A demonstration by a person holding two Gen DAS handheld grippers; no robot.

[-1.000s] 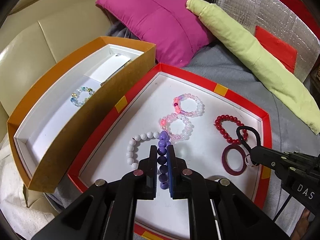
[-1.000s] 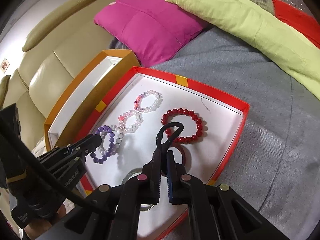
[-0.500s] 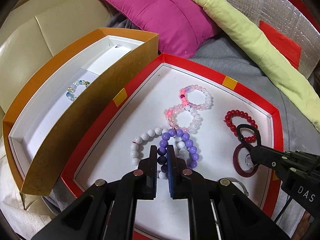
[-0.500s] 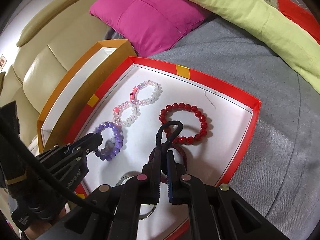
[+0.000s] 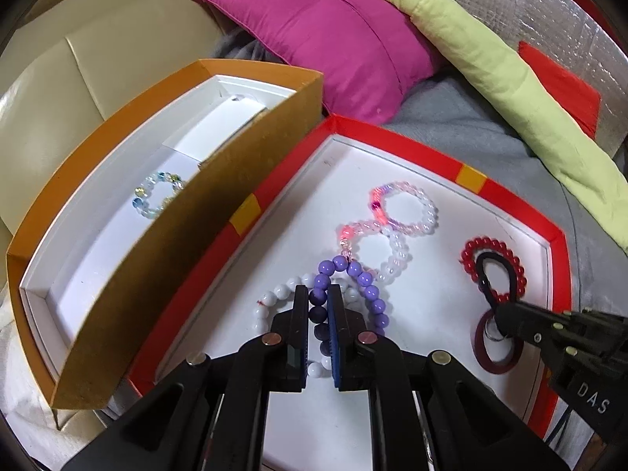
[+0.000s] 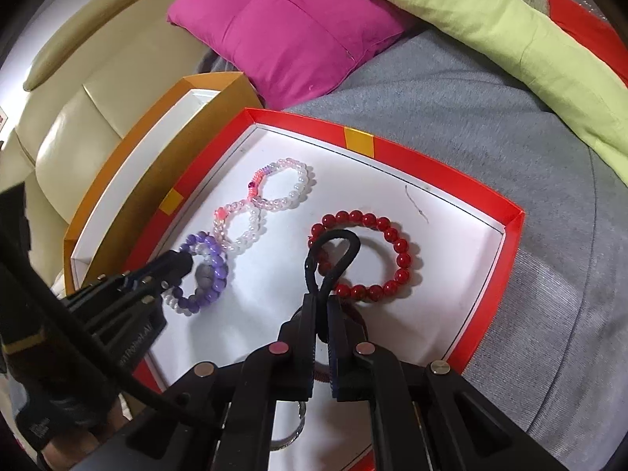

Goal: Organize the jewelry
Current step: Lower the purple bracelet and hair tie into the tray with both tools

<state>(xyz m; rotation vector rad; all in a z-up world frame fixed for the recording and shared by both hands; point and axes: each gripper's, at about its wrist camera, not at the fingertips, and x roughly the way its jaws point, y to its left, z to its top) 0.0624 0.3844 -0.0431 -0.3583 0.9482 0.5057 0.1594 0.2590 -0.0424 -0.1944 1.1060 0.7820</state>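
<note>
Left hand-held gripper (image 5: 317, 302): clamped on the purple bead bracelet (image 5: 359, 274), beads pinched between the pads, loop hanging over the white bead bracelet (image 5: 274, 298) on the red-rimmed tray (image 5: 431, 157). Right hand-held gripper (image 6: 322, 310): closed on a black hair tie (image 6: 333, 251), loop standing up in front of the red bead bracelet (image 6: 392, 251). Just under that gripper's tip: a dark red bangle (image 5: 486, 357), lying flat on the tray floor, with a metal ring (image 6: 290, 437) nearer the camera, mostly hidden.

Farther along the tray: two pale pink-and-clear bead bracelets, the nearer (image 5: 376, 247) touching the farther (image 5: 408, 208), both flat on the white floor. Beside the tray on its left, touching its rim: an orange box (image 5: 196, 235) with a white lining, holding a small clear-and-blue bead bracelet (image 5: 157, 194) and a white card (image 5: 219, 133).

Beyond: tray resting on a grey blanket (image 6: 510, 157); behind that a magenta cushion (image 6: 282, 27), a yellow-green bolster (image 6: 490, 27) and a cream leather sofa (image 6: 70, 117).
</note>
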